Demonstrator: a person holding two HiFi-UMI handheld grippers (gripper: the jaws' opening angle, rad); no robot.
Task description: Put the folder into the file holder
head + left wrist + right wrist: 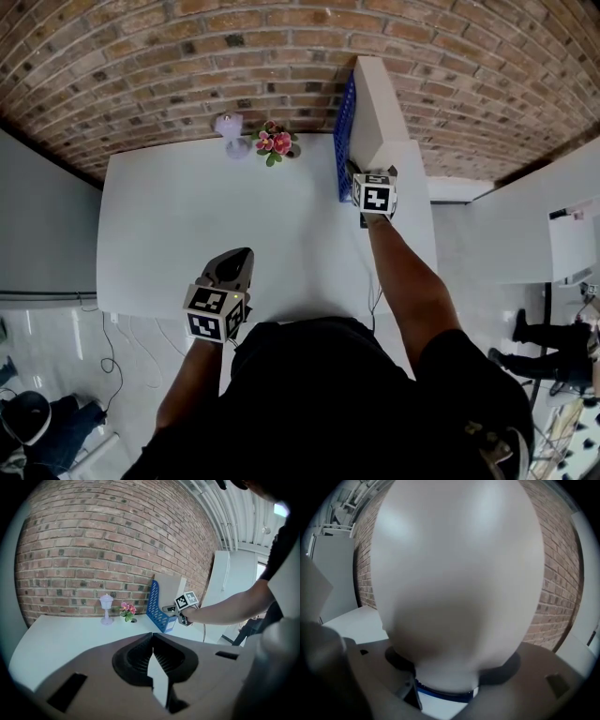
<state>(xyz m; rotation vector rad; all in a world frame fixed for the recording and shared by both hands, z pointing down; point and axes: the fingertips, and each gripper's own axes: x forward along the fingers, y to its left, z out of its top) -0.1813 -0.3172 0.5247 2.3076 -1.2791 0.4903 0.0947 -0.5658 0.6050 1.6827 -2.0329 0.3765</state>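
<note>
Folder (380,112), white, upright in the blue file holder (344,141) at the table's (187,216) far right edge. My right gripper (366,187) straddles its near edge, jaws spread wide, not clamping. My left gripper (236,261) hovers over the near edge, closed and empty.

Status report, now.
Left hand-held gripper shut, empty. Right hand-held gripper open around pale card folder, standing in blue plastic file holder. Nothing blocking.

White desk (187,234); at twelve o'clock on its far edge stands a small lilac lamp (230,131), pink flowers (276,142) just beside it; a blue file holder (345,131) stands upright at two o'clock.
</note>
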